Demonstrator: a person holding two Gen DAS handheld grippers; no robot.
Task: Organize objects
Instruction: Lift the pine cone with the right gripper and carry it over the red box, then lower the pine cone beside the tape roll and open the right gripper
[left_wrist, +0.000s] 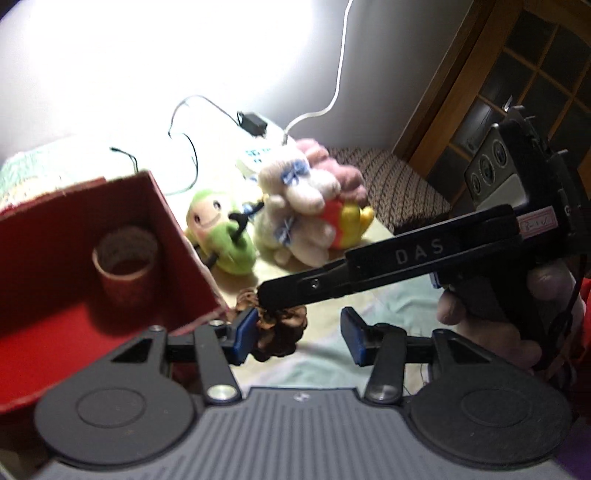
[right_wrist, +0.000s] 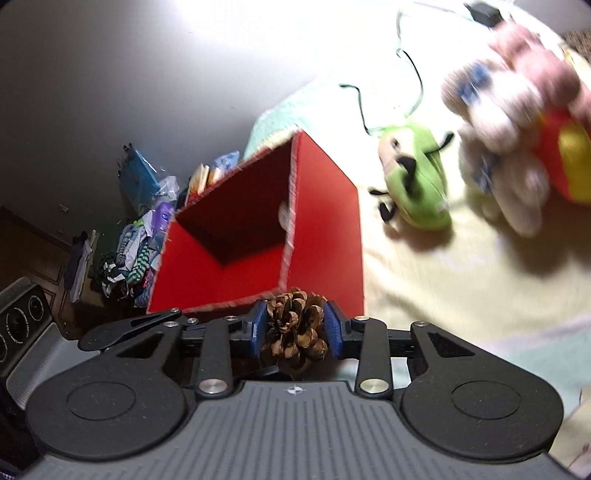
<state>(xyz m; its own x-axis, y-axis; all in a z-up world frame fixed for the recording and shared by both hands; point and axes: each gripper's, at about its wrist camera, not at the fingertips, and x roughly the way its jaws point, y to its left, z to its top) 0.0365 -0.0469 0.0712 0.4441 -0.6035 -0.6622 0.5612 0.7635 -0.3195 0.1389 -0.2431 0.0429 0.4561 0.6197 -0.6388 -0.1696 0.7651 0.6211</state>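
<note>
Gripping the pine cone (right_wrist: 295, 332) beside the red box (right_wrist: 325, 229), the right claw (right_wrist: 295, 328) readies a drop; the left claw (left_wrist: 299, 332) gapes empty.

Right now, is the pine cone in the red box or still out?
Out. The right tool grips the pine cone just outside the red box.

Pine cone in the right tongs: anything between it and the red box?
Nothing visible. The pine cone, clamped in the right tongs, sits just short of the red box rim; the opening beyond looks unobstructed.
</note>
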